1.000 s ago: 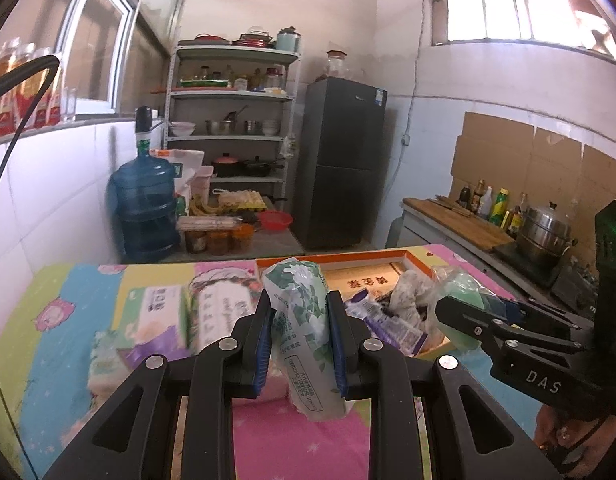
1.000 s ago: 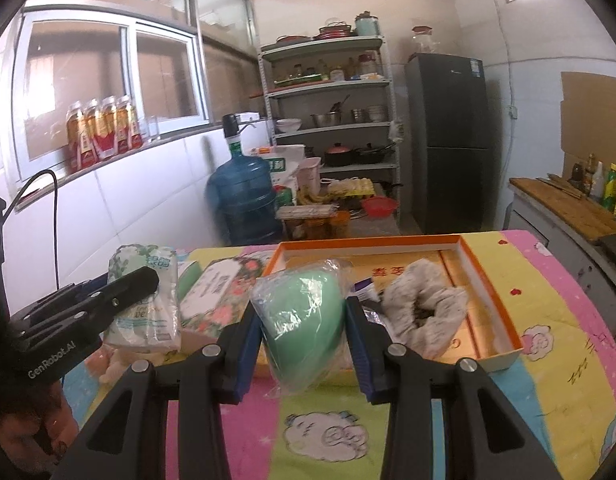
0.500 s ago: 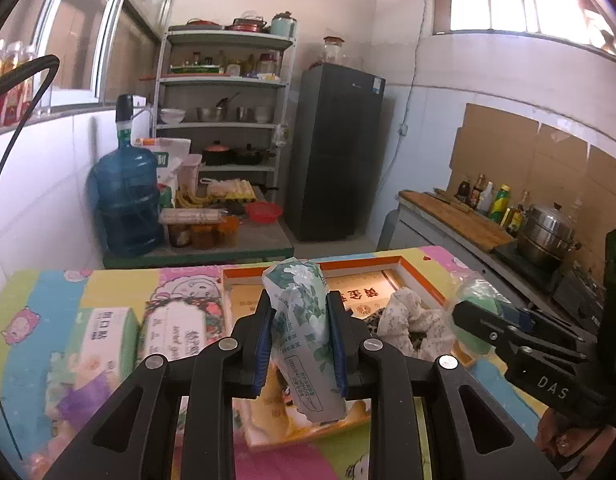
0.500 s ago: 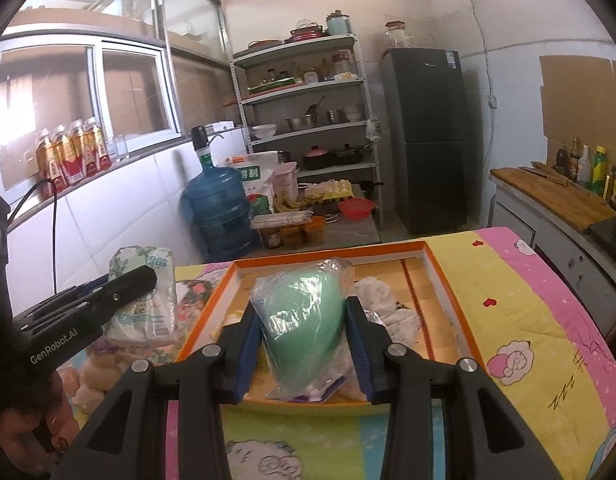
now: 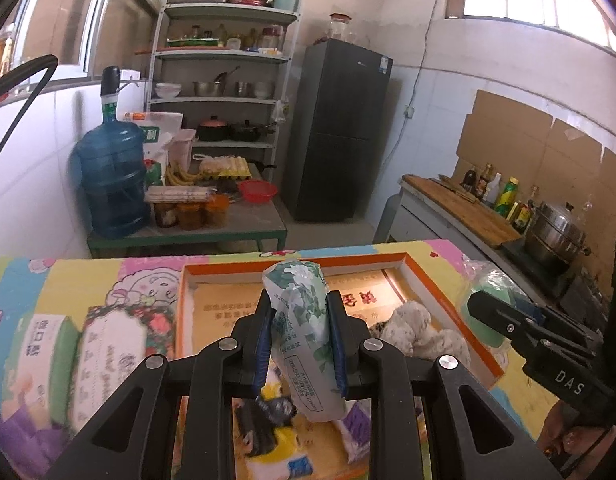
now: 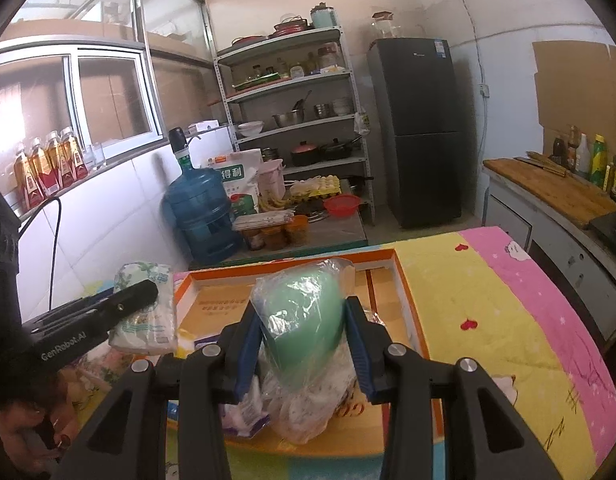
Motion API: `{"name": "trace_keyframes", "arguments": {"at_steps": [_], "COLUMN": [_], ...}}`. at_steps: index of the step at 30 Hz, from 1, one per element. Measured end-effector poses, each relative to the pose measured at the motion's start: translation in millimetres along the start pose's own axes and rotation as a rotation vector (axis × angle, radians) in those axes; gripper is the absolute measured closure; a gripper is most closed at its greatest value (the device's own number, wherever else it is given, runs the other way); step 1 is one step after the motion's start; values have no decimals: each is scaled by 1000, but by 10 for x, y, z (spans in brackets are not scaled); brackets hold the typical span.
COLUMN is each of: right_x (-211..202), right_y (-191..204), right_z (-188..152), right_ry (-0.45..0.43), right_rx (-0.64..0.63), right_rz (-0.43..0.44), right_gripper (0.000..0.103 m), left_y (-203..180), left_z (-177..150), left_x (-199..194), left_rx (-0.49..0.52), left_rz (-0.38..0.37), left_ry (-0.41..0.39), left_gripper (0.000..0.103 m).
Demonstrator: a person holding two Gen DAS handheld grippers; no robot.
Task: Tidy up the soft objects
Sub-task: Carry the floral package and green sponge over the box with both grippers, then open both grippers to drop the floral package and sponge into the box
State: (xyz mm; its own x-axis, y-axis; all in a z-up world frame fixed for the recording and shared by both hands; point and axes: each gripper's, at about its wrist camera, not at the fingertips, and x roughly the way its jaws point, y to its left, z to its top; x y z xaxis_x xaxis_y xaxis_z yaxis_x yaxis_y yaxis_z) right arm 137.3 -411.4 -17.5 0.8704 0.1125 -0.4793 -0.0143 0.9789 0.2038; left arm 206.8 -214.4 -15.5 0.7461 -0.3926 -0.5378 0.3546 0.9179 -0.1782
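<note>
Tissue packs lie at the left of the cartoon-print surface, beside the orange-rimmed tray. Over that tray the left hand-held gripper is clamped on a floral tissue pack. To its right, the right hand-held gripper is clamped on a bagged green sponge, with a crumpled cloth lying in the tray.

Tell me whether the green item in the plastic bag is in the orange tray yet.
Not yet. The green bagged item is clamped in the right gripper, held above the orange tray.
</note>
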Motion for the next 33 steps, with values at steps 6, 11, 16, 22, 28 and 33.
{"name": "trace_keyframes", "arguments": {"at_steps": [6, 11, 16, 22, 28, 33], "right_x": [186, 427, 672, 857, 976, 1035], "right_y": [-35, -117, -171, -217, -274, -279], "right_z": [136, 217, 236, 186, 56, 21], "right_ry": [13, 49, 90, 127, 183, 211], "right_rx": [-35, -31, -18, -9, 2, 17], "right_rz": [20, 30, 39, 29, 32, 44], "right_gripper": [62, 62, 62, 62, 62, 62], "left_y": [-61, -68, -65, -73, -33, 0], "left_z": [90, 118, 115, 96, 55, 56], "left_x": [256, 487, 698, 918, 1081, 1144], "left_rx": [-9, -16, -34, -35, -48, -65], "left_rz": [9, 31, 40, 52, 56, 46], "left_ry": [20, 47, 88, 129, 180, 204], "left_gripper": [77, 77, 77, 77, 77, 73]}}
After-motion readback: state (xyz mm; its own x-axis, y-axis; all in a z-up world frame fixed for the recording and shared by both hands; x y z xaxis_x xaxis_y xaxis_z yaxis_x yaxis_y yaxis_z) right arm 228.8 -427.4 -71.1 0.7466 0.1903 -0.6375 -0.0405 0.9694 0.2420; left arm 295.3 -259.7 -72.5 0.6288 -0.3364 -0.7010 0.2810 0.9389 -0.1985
